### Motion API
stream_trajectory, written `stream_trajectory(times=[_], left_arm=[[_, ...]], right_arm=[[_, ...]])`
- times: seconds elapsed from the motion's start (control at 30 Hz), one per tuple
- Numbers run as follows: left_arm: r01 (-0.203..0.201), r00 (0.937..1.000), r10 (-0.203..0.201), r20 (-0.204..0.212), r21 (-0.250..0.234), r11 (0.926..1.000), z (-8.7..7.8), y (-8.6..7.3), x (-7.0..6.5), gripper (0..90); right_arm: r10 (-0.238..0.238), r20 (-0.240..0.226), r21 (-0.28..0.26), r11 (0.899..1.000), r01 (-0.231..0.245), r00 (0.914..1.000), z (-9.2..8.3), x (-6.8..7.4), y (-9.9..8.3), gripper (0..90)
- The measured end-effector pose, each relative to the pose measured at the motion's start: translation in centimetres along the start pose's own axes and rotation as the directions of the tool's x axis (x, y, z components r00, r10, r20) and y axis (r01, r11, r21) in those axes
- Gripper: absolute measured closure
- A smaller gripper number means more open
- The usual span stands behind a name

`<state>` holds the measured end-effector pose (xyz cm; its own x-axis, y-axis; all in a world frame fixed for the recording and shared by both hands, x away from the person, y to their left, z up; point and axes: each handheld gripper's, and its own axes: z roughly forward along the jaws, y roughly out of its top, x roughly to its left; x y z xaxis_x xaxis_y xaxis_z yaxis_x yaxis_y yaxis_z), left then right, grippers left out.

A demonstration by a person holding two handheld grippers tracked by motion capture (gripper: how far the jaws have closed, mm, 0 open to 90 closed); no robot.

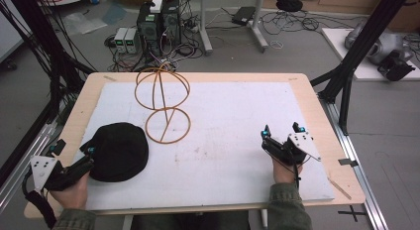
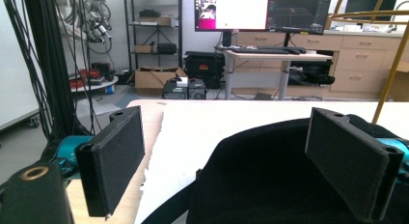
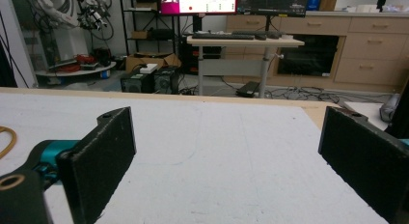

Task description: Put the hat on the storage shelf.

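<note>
A wooden table (image 1: 317,121) is covered almost wholly by a white sheet (image 1: 233,136). Toward the far left of the sheet a wire stand (image 1: 162,103) of golden hoops is set, its round base flat on the sheet. A black hat (image 1: 119,151) is laid near the front left corner of the sheet, just in front of the stand's base and apart from it. The left gripper (image 1: 74,151) is held at the hat's left edge; its jaws are spread wide, one seen over the bare table edge, the other over the hat's crown, and nothing is clamped. The right gripper (image 1: 281,131) is held low over the bare sheet at the front right, well apart from the hat, its jaws likewise wide apart and empty.
</note>
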<state>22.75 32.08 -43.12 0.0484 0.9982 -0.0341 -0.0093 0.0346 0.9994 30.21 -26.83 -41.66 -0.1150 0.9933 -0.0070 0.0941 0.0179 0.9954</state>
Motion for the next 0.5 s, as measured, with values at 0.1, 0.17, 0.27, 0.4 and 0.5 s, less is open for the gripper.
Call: stream_trajectory(times=[0.1, 0.17, 0.27, 0.4, 0.5], left_arm=[[0.004, 1.0, -0.004, 0.003, 0.0, 1.0, 0.03, 0.01, -0.07, 14.1], [0.005, 1.0, -0.005, 0.005, 0.004, 1.0, 0.09, -0.03, -0.1, 14.1], [0.007, 0.9999, -0.007, 0.007, 0.002, 1.0, 0.1, -0.02, -0.1, 14.1], [0.013, 0.9999, -0.013, 0.004, 0.003, 0.9999, 0.05, -0.01, 0.02, 14.1], [0.014, 0.9999, -0.014, 0.002, 0.003, 0.9999, 0.05, -0.02, 0.07, 14.1]], right_arm=[[0.002, -0.001, 0.002, 1.0, -0.002, 1.0, -0.08, 0.0, -0.01, 5.0], [0.0, 0.0, -0.002, 1.0, 0.0, 1.0, -0.17, -0.1, 0.01, 5.0], [0.001, 0.005, -0.012, 1.0, -0.001, 1.0, -0.21, -0.21, -0.03, 5.0], [0.038, 0.004, -0.003, 0.999, -0.038, 0.9993, -0.23, -0.48, -0.15, 5.0], [0.046, 0.006, -0.007, 0.999, -0.046, 0.9989, -0.23, -0.68, -0.18, 5.0]])
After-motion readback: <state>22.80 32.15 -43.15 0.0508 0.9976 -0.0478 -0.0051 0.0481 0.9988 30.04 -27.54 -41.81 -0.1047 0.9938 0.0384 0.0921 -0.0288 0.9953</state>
